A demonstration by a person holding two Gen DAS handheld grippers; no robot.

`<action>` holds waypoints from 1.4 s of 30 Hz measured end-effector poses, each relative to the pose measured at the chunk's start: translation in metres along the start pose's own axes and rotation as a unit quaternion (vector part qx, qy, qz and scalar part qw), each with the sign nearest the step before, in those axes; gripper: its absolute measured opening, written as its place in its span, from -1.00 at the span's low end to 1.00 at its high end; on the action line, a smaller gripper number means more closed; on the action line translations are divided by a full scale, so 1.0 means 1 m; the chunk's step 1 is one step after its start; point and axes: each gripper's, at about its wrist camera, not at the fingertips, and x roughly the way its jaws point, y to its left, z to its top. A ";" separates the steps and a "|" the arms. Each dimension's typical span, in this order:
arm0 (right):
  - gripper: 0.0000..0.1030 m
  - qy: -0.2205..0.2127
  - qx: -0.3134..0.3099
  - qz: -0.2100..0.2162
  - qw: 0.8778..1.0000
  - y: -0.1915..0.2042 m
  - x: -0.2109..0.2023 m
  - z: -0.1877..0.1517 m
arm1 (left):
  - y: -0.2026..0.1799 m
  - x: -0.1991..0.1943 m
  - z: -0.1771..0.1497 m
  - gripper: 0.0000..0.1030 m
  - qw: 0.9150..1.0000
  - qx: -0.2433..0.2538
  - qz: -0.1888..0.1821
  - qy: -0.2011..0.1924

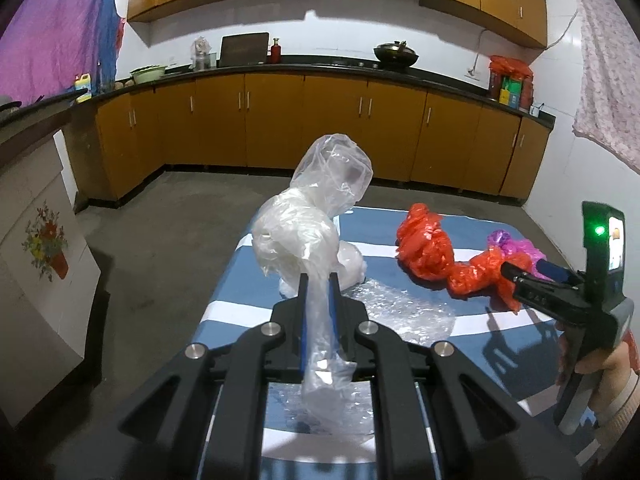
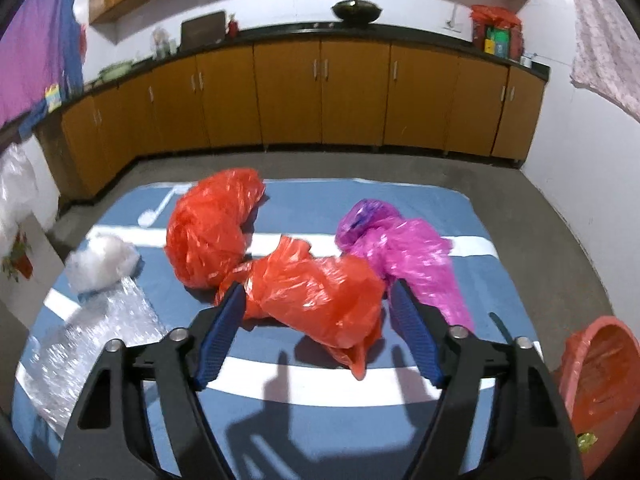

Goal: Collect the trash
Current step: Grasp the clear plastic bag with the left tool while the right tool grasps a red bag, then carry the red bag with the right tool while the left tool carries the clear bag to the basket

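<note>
My left gripper (image 1: pixel 319 280) is shut on a clear plastic bag (image 1: pixel 316 204) and holds it up above the blue-and-white striped table (image 1: pixel 500 344). A sheet of bubble wrap (image 1: pixel 404 312) lies on the table under it; it also shows in the right wrist view (image 2: pixel 92 332), beside a white plastic wad (image 2: pixel 102 258). My right gripper (image 2: pixel 318 296) is open, its jaws on either side of an orange plastic bag (image 2: pixel 316 292). It also shows in the left wrist view (image 1: pixel 516 276) at the orange bag (image 1: pixel 436 256). A pink-purple bag (image 2: pixel 404 248) lies just right of the orange one.
An orange-red bin (image 2: pixel 600 384) stands at the table's right edge. Brown kitchen cabinets (image 2: pixel 320 96) and a dark counter run along the back wall, across grey floor (image 1: pixel 160 264). A white panel with a flower picture (image 1: pixel 44 248) stands at the left.
</note>
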 end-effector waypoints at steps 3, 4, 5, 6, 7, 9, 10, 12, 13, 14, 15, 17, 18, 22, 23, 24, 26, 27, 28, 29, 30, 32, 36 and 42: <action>-0.63 0.023 -0.006 0.007 1.000 0.000 0.005 -0.010 | 0.002 0.003 -0.002 -0.81 1.000 -0.003 -0.001 0.004; -0.68 0.027 -0.002 0.011 1.000 -0.002 0.005 -0.014 | 0.001 0.004 -0.003 -0.81 1.000 -0.003 -0.002 0.005; -0.73 0.027 0.005 0.016 0.999 -0.004 0.002 -0.017 | 0.000 0.005 -0.004 -0.81 1.000 -0.003 -0.004 0.006; -0.77 0.028 0.011 0.022 0.999 -0.006 -0.002 -0.019 | -0.003 0.005 -0.004 -0.81 1.000 -0.002 -0.004 0.006; -0.78 0.026 0.015 0.025 0.999 -0.008 -0.006 -0.022 | -0.005 0.006 -0.004 -0.82 1.000 -0.002 -0.005 0.007; -0.80 0.022 0.020 0.030 0.999 -0.011 -0.015 -0.027 | -0.007 0.005 -0.006 -0.82 1.000 0.000 -0.008 0.008; -0.80 0.019 0.025 0.036 0.999 -0.013 -0.022 -0.030 | -0.007 0.005 -0.006 -0.82 1.000 0.000 -0.010 0.009; -0.80 0.013 0.037 0.046 0.998 -0.018 -0.038 -0.037 | -0.010 0.004 -0.008 -0.82 1.000 0.000 -0.014 0.010; -0.80 0.011 0.041 0.050 0.998 -0.020 -0.042 -0.038 | -0.012 0.004 -0.008 -0.82 1.000 0.000 -0.016 0.010; -0.80 0.009 0.045 0.052 0.998 -0.023 -0.050 -0.043 | -0.014 0.003 -0.009 -0.82 1.000 0.001 -0.018 0.010; -0.80 0.007 0.048 0.054 0.997 -0.025 -0.057 -0.046 | -0.015 0.003 -0.010 -0.82 1.000 0.002 -0.020 0.009; -0.80 0.004 0.058 0.056 0.997 -0.031 -0.068 -0.053 | -0.022 0.000 -0.011 -0.81 1.000 0.007 -0.027 0.009; -0.80 0.003 0.064 0.054 0.996 -0.035 -0.073 -0.057 | -0.027 -0.001 -0.012 -0.81 0.999 0.009 -0.031 0.009; -0.80 -0.004 0.085 0.034 0.996 -0.057 -0.092 -0.066 | -0.040 -0.007 -0.015 -0.81 0.999 0.019 -0.046 0.010; -0.80 -0.006 0.088 0.030 0.996 -0.061 -0.095 -0.067 | -0.044 -0.008 -0.016 -0.82 0.999 0.021 -0.049 0.010; -0.80 -0.009 0.093 0.024 0.995 -0.066 -0.100 -0.069 | -0.048 -0.009 -0.017 -0.82 0.998 0.024 -0.054 0.010; -0.80 -0.015 0.104 0.010 0.994 -0.078 -0.110 -0.074 | -0.055 -0.011 -0.018 -0.81 0.998 0.029 -0.061 0.011; -0.80 -0.018 0.111 0.002 0.994 -0.086 -0.116 -0.076 | -0.059 -0.013 -0.019 -0.81 0.997 0.032 -0.065 0.012; -0.80 -0.021 0.117 -0.003 0.993 -0.092 -0.121 -0.078 | -0.063 -0.014 -0.020 -0.81 0.997 0.034 -0.069 0.012; -0.80 -0.024 0.123 -0.008 0.992 -0.097 -0.124 -0.080 | -0.067 -0.015 -0.021 -0.81 0.997 0.036 -0.073 0.013; -0.80 -0.027 0.129 -0.014 0.991 -0.102 -0.129 -0.082 | -0.072 -0.016 -0.023 -0.81 0.996 0.038 -0.078 0.013; -0.80 -0.032 0.140 -0.023 0.989 -0.112 -0.137 -0.087 | -0.080 -0.019 -0.025 -0.82 0.995 0.043 -0.086 0.014; -0.80 -0.039 0.160 -0.043 0.985 -0.130 -0.152 -0.097 | -0.099 -0.023 -0.029 -0.82 0.993 0.055 -0.104 0.016; -0.80 -0.040 0.193 -0.058 0.979 -0.153 -0.162 -0.110 | -0.126 -0.027 -0.037 -0.82 0.989 0.071 -0.128 0.022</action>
